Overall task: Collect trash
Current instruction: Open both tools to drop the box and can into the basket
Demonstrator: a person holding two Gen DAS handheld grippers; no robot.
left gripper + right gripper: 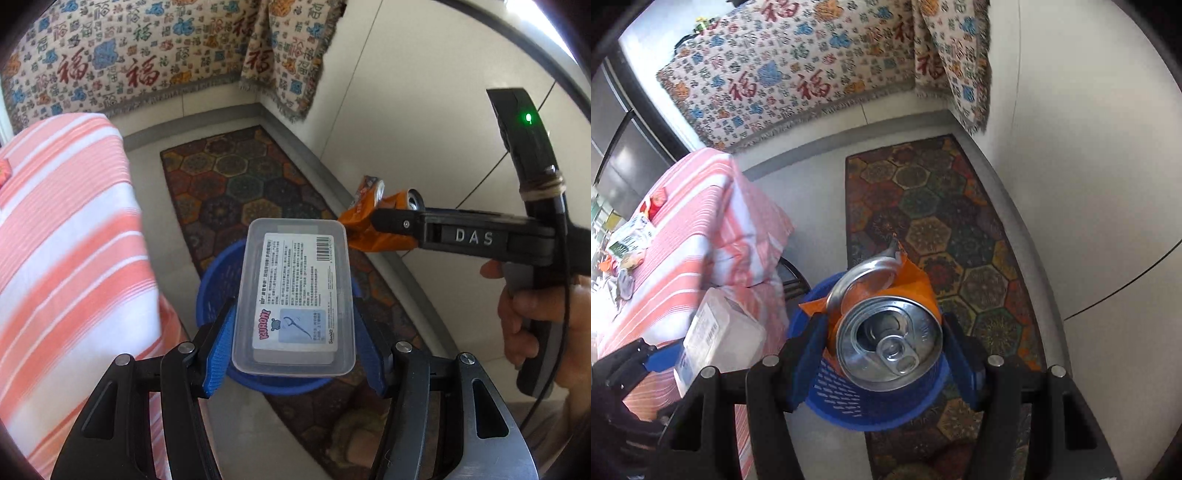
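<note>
My left gripper (293, 332) is shut on a clear plastic box (295, 295) with a printed label, held above a blue slotted basket (214, 291) on the floor. My right gripper (882, 343) is shut on an orange drink can (886, 343) whose silver top with its pull tab faces the camera; it hangs over the same blue basket (871, 406). In the left wrist view the right gripper (380, 221) comes in from the right with the orange can (373, 218), and a hand (535, 314) holds its grip. The clear box (716, 339) shows at lower left in the right wrist view.
A table under a pink-and-white striped cloth (70, 240) stands left of the basket, with several wrappers and packets (628, 236) on it. A patterned hexagon rug (945, 229) lies beneath. A blanket with red characters (798, 74) hangs on the white wall behind.
</note>
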